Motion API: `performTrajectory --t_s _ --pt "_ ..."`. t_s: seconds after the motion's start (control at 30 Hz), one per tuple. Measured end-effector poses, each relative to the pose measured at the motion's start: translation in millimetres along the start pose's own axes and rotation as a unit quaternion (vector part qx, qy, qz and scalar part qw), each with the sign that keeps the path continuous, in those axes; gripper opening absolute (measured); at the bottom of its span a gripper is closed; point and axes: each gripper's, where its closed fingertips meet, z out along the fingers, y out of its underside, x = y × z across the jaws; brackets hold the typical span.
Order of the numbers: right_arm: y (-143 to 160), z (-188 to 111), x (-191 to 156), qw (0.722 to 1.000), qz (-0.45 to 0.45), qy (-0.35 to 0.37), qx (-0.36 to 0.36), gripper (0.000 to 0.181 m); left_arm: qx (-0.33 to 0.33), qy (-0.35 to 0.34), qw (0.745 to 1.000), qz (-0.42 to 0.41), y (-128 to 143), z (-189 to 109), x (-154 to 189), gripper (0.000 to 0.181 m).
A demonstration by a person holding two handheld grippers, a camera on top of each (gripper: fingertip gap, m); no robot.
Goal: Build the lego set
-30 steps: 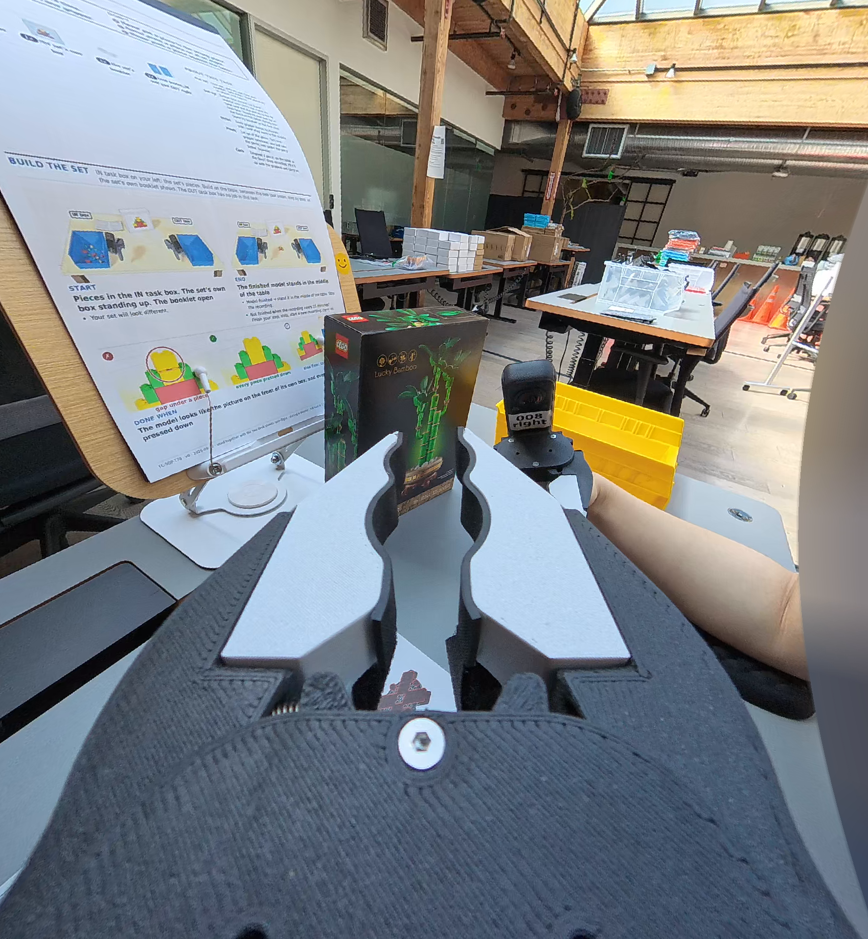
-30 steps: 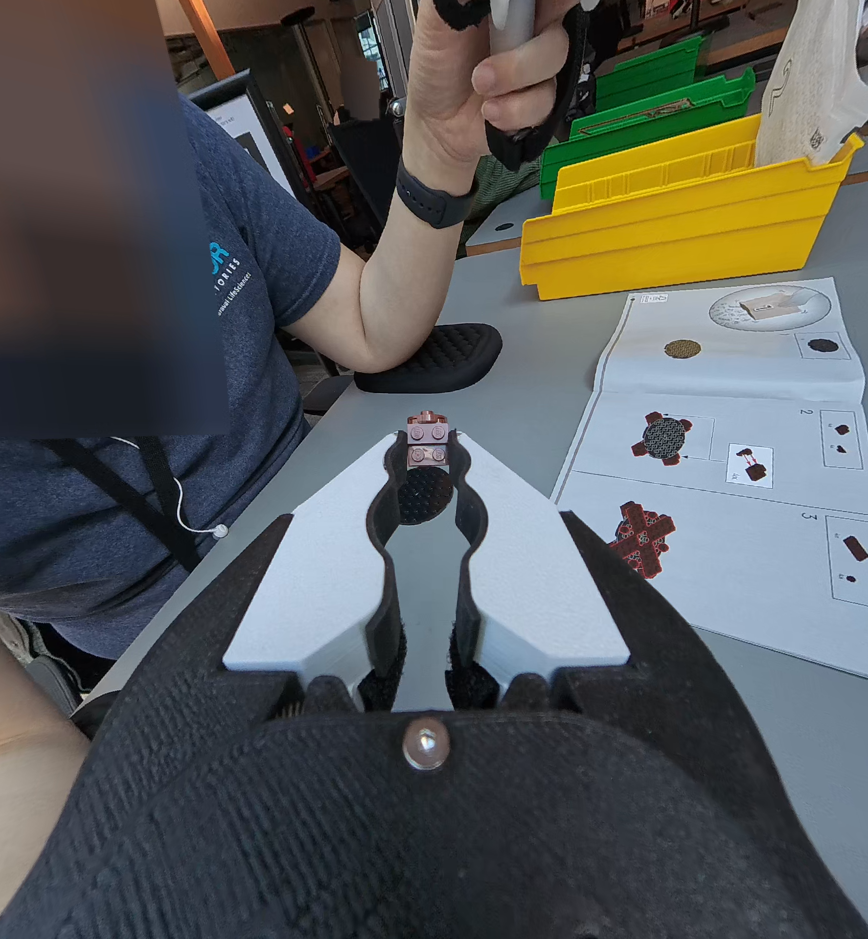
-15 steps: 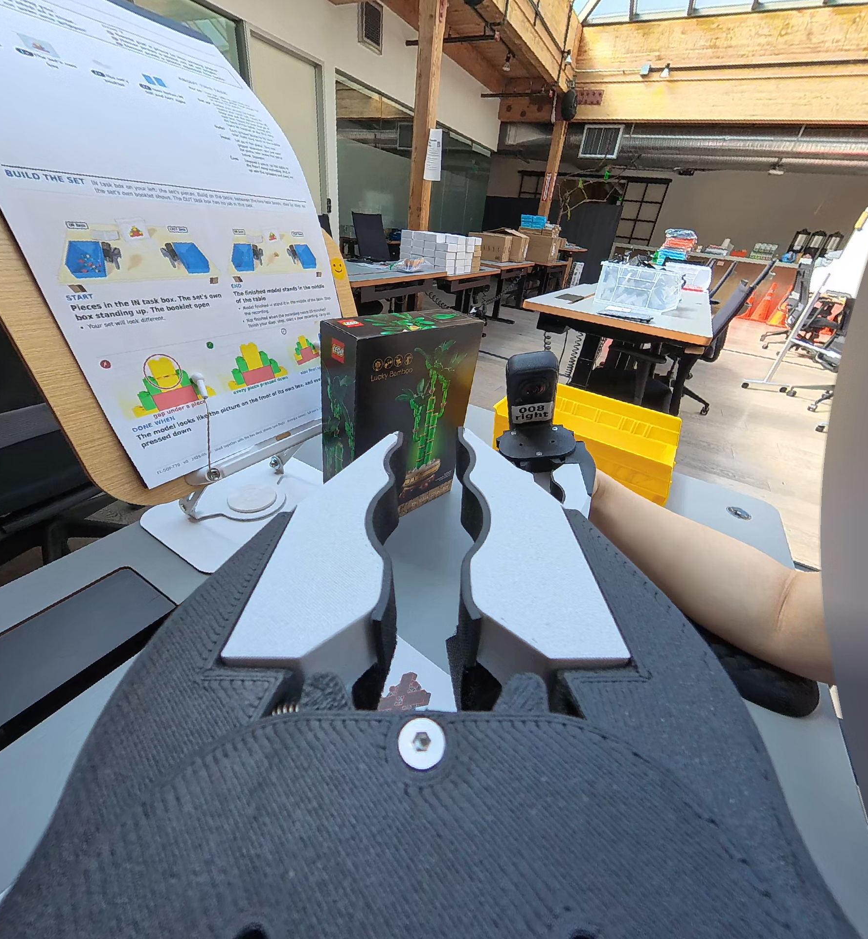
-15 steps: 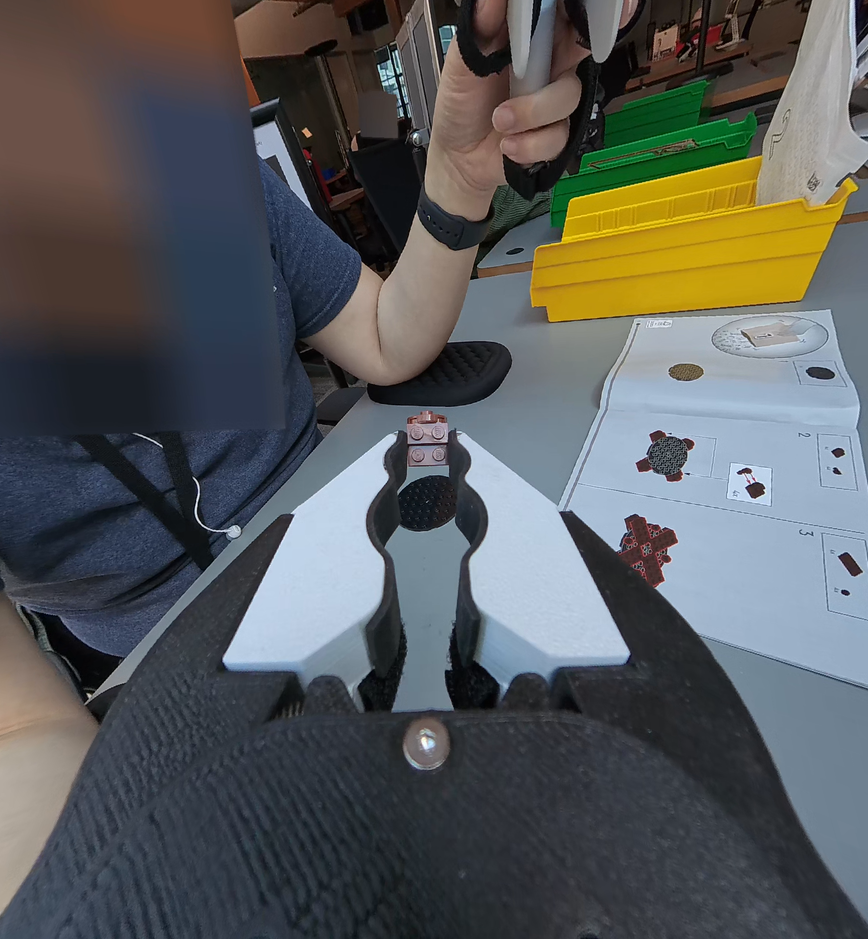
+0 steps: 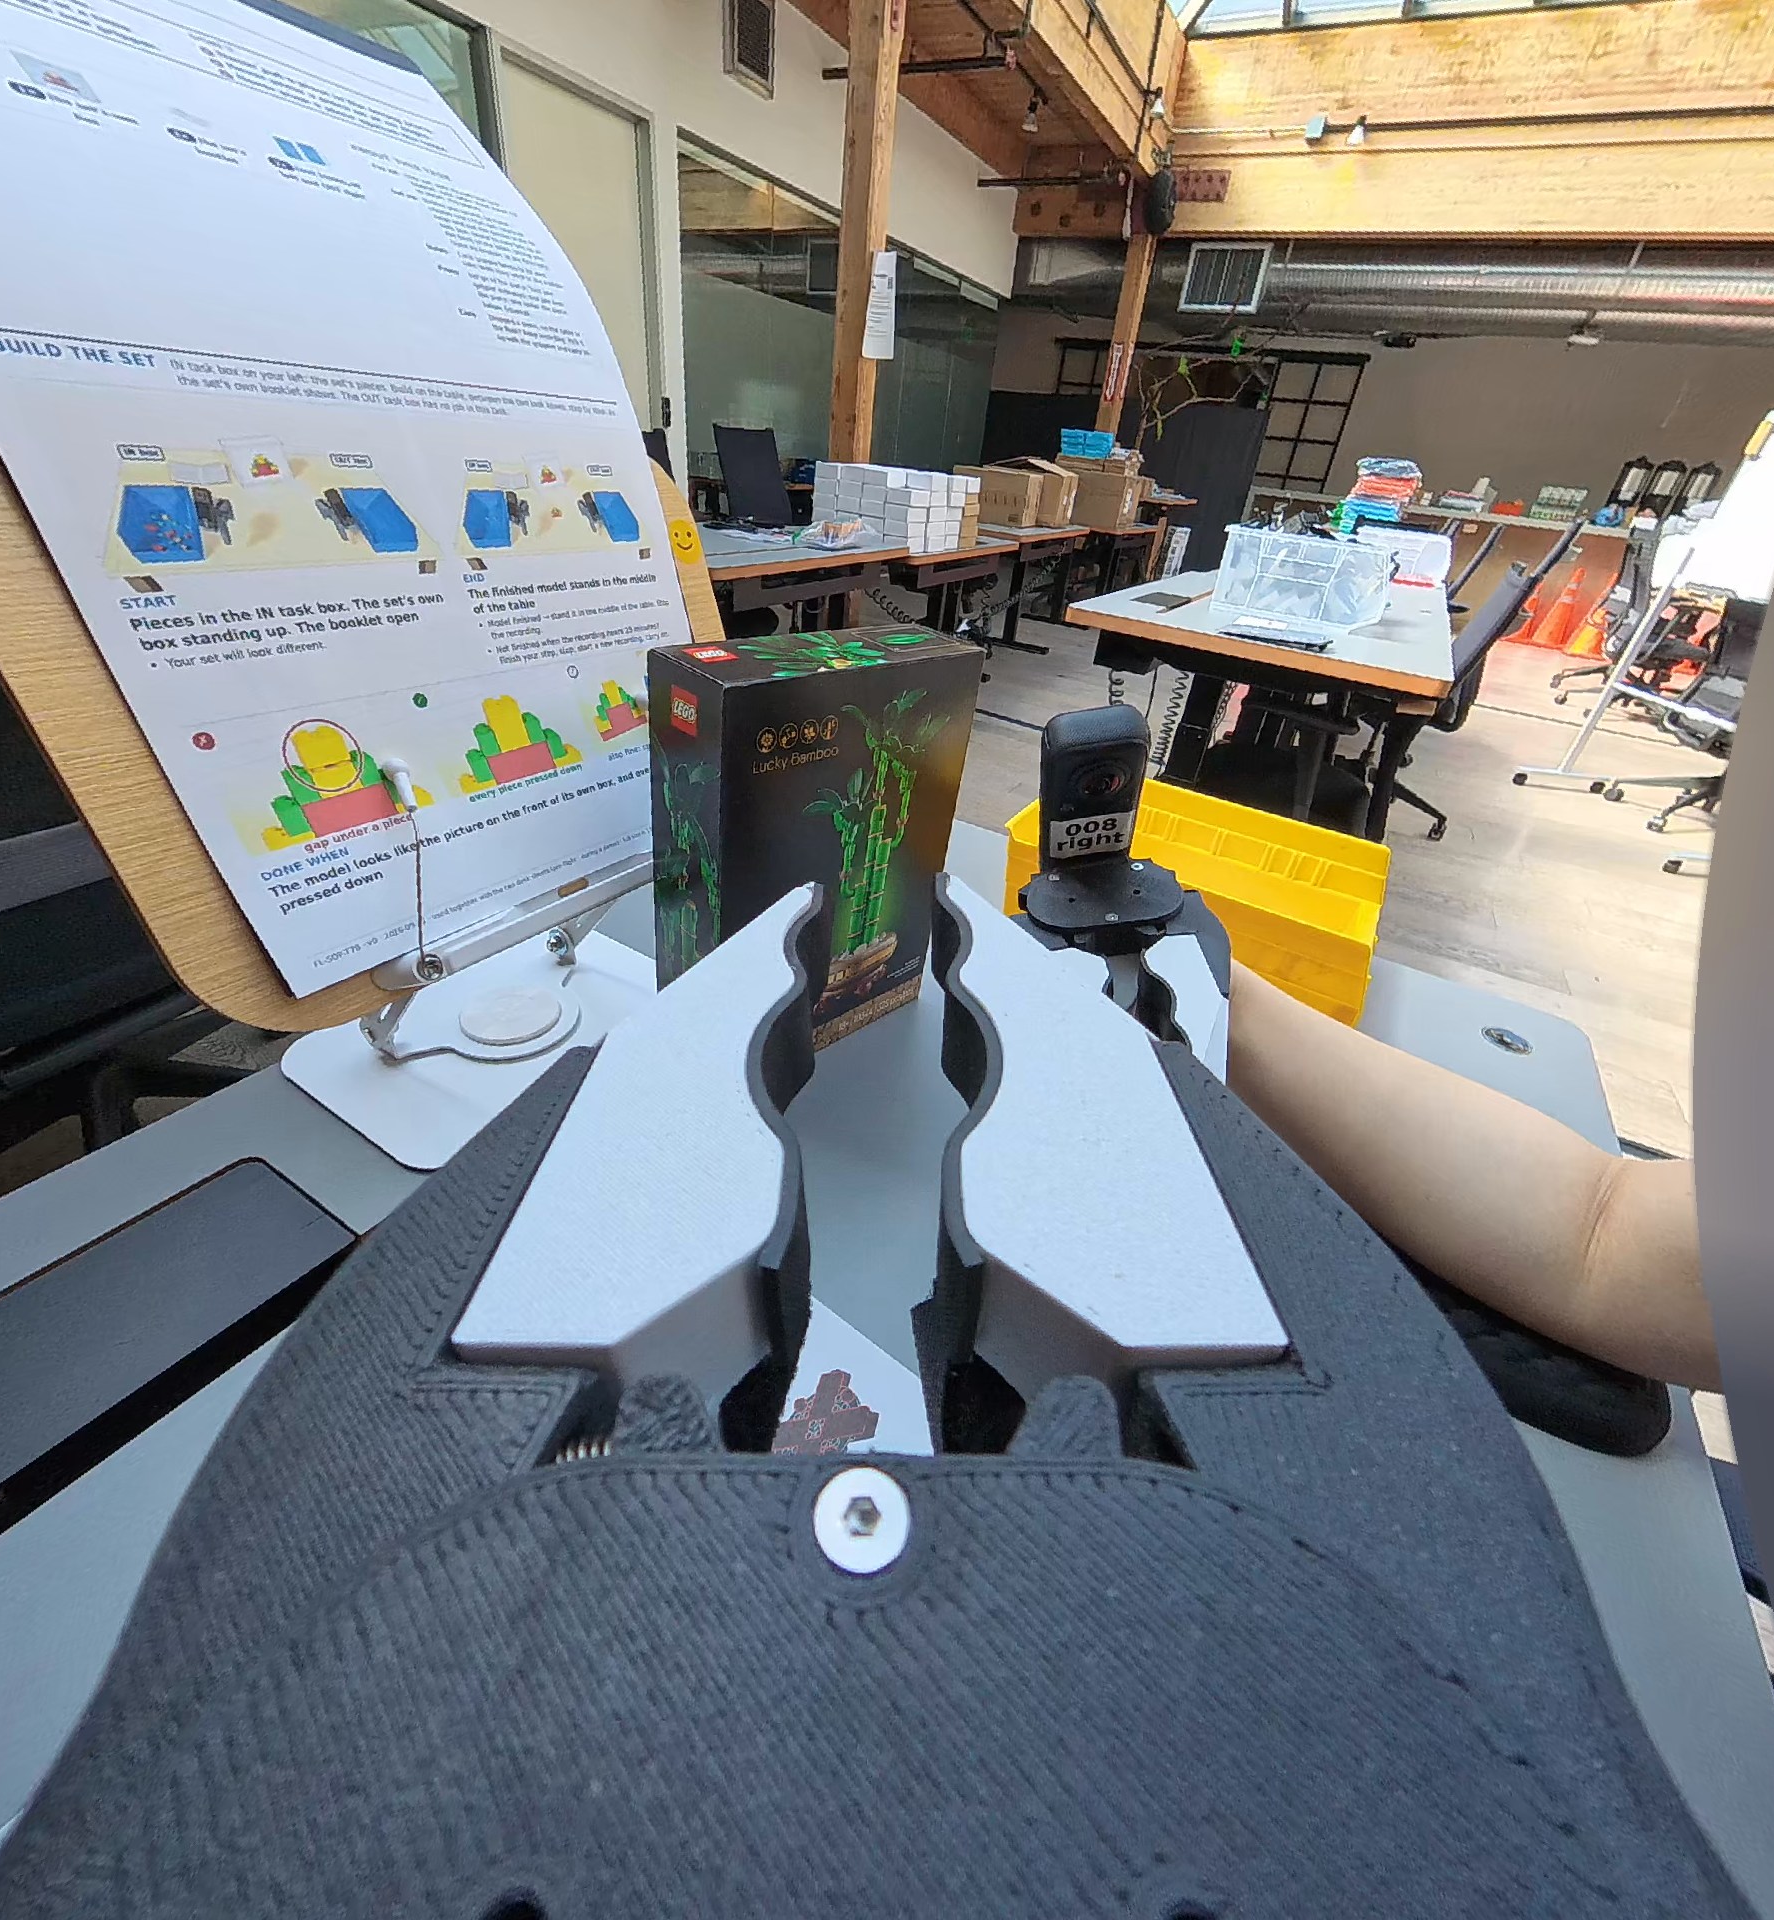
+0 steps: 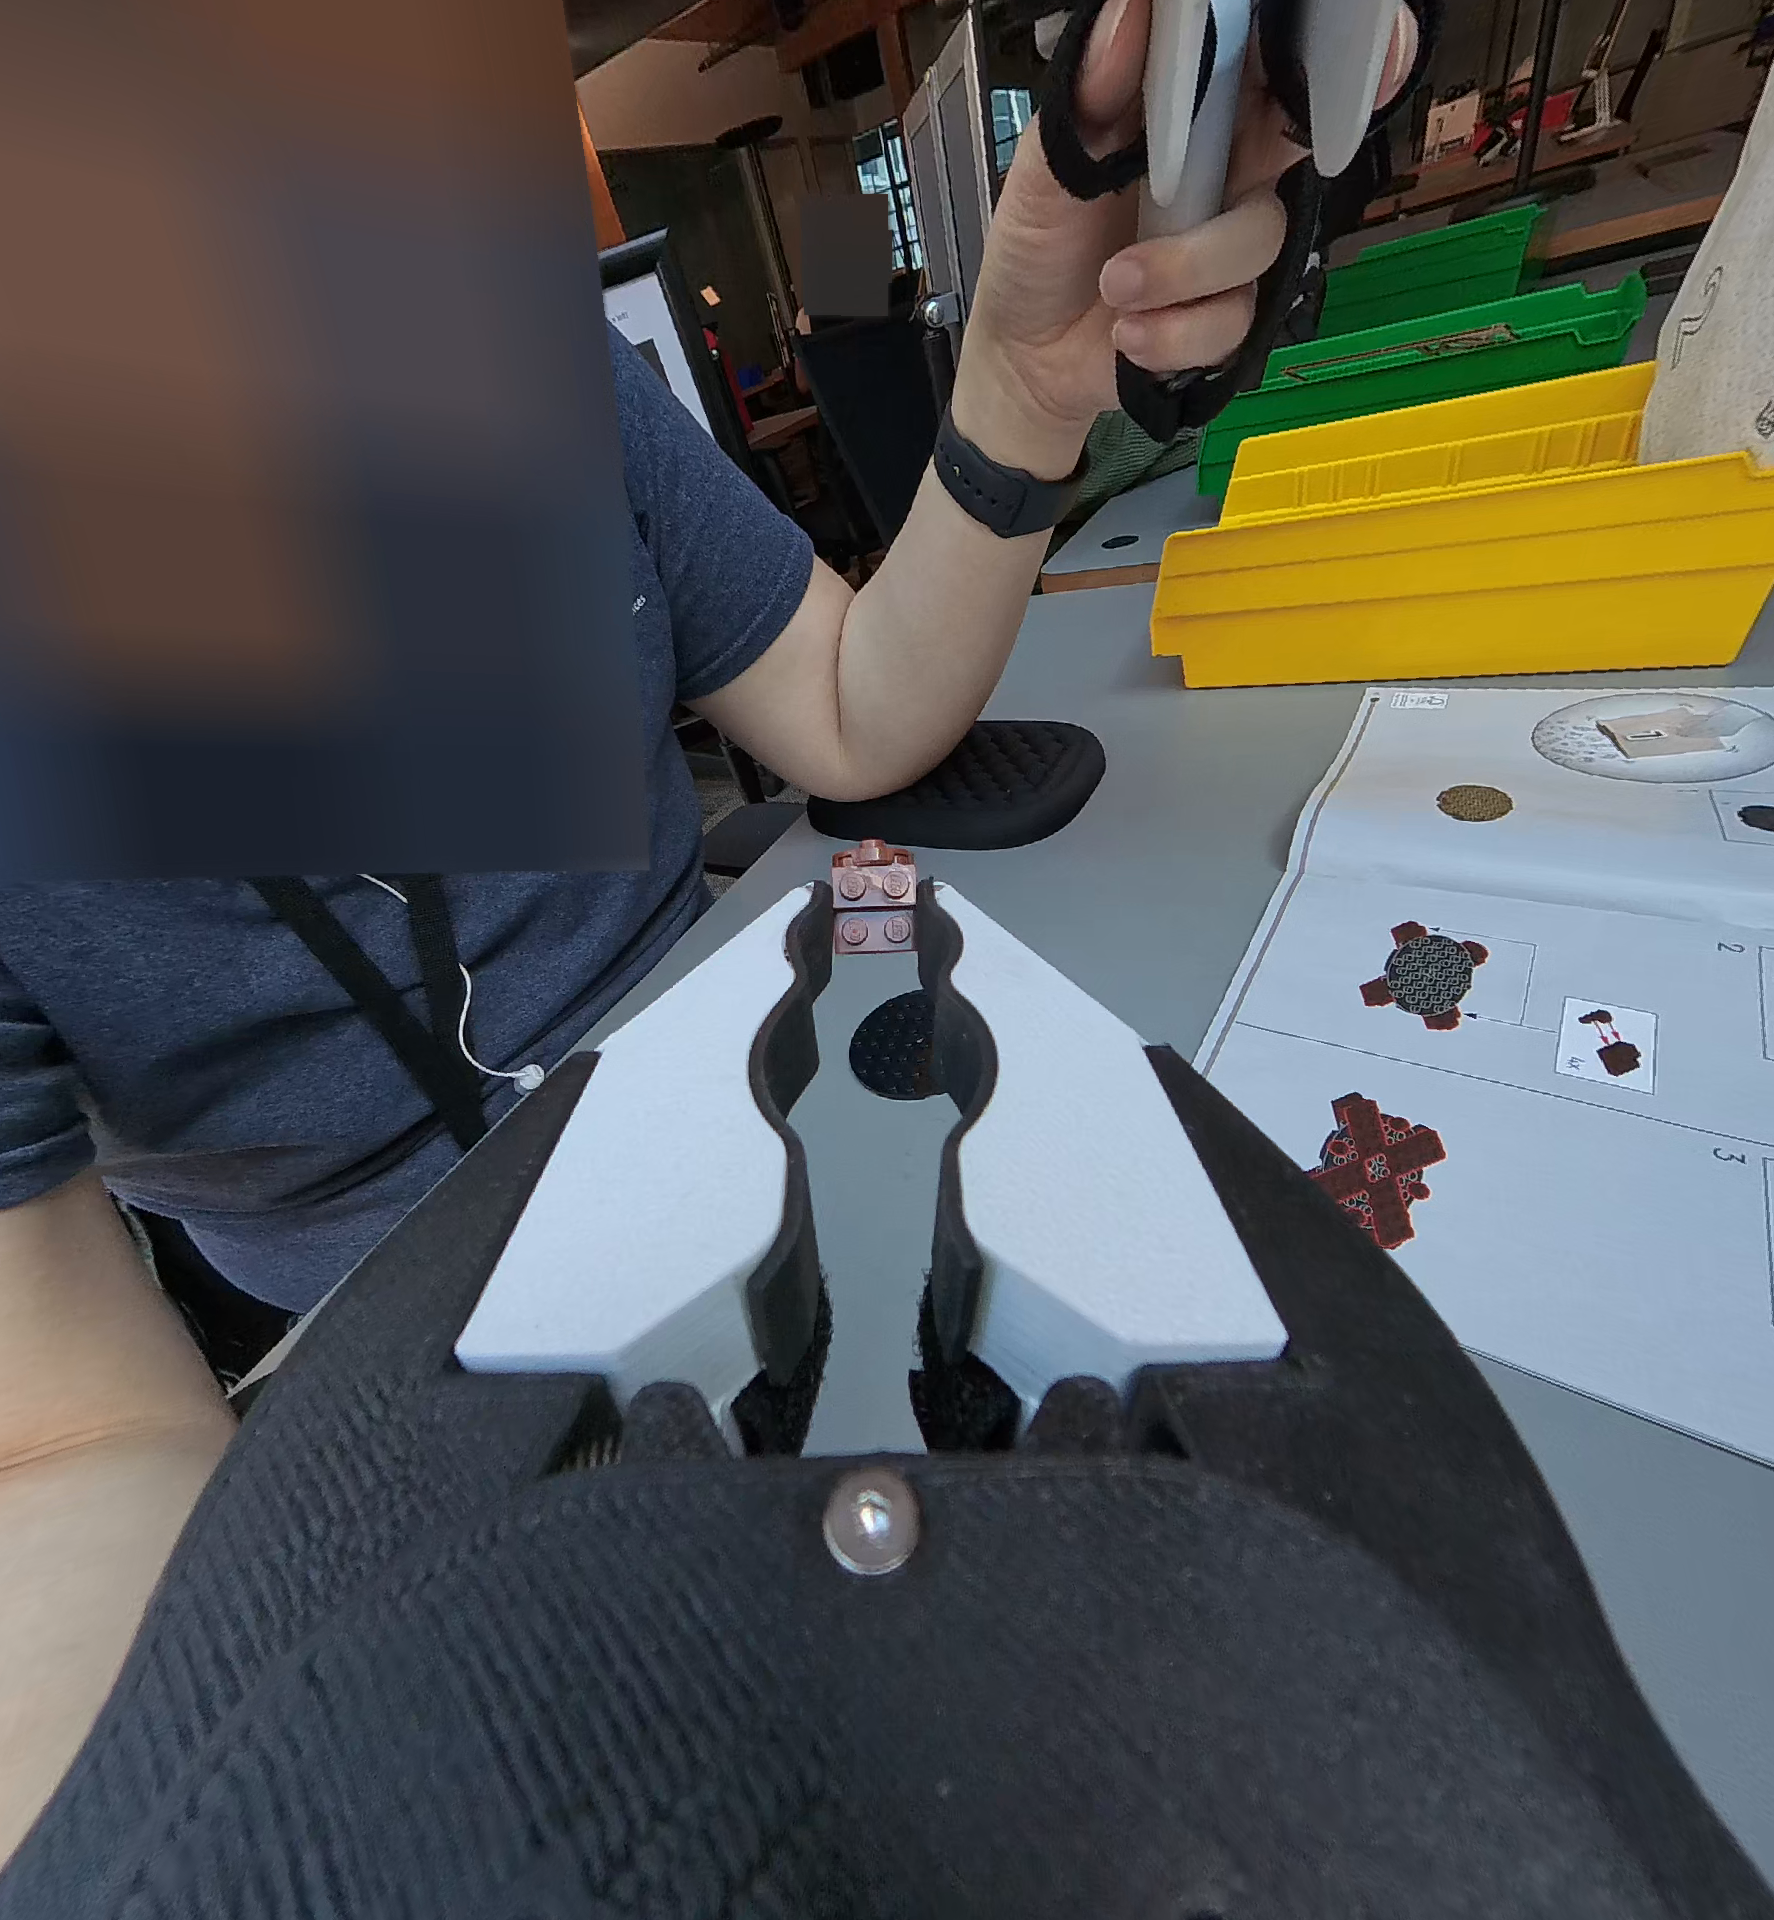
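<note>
The right gripper (image 6: pixel 872 914) has matt white fingers (image 6: pixel 675 1153) with a fine grainy finish, black rubbery linings and a coarse, ribbed black plastic body, and it pinches a smooth, glossy reddish-brown plastic brick (image 6: pixel 875 902). The table (image 6: pixel 1153 935) is smooth matt grey, the instruction booklet (image 6: pixel 1548 1174) matt white paper, the yellow bin (image 6: pixel 1485 561) glossy moulded plastic, and the elbow pad (image 6: pixel 976 795) dimpled black rubber. The set's box (image 5: pixel 810 810) is slightly glossy printed card beside a wood-grain board (image 5: pixel 83 748) holding a paper sheet (image 5: pixel 270 468) on a metal stand.
</note>
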Motion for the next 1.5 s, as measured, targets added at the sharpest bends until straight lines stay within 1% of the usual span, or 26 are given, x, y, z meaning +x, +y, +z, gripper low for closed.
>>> performTrajectory --t_s 0.43,0.73,0.93,1.03,1.13,1.27,1.37,1.5 --pt "0 0 1 1.000 0.000 0.003 -0.001 0.015 -0.007 0.004 1.000 0.008 3 2 2 0.017" --pt "3 1 11 1.000 0.008 0.026 -0.012 0.015 -0.007 -0.004 1.000 0.016 1 -2 0 0.016" --pt "6 2 19 0.998 0.010 0.052 -0.027 0.015 -0.011 -0.013 0.999 0.040 1 -6 -4 0.017" --pt "9 2 25 0.997 0.019 0.070 -0.040 0.015 -0.026 -0.003 0.997 0.071 4 -6 1 0.018" --pt "9 3 28 0.996 0.035 0.074 -0.040 0.015 -0.058 -0.003 0.989 0.137 13 -8 7 0.018" --pt "10 5 26 0.996 0.035 0.071 -0.050 0.015 -0.076 0.006 0.973 0.216 22 -4 20 0.020" --pt "12 7 24 0.995 0.032 0.070 -0.060 0.015 -0.095 0.013 0.966 0.242 31 1 26 0.022" --pt "13 9 23 0.994 0.025 0.077 -0.077 0.015 -0.102 0.018 0.965 0.241 34 2 27 0.022"
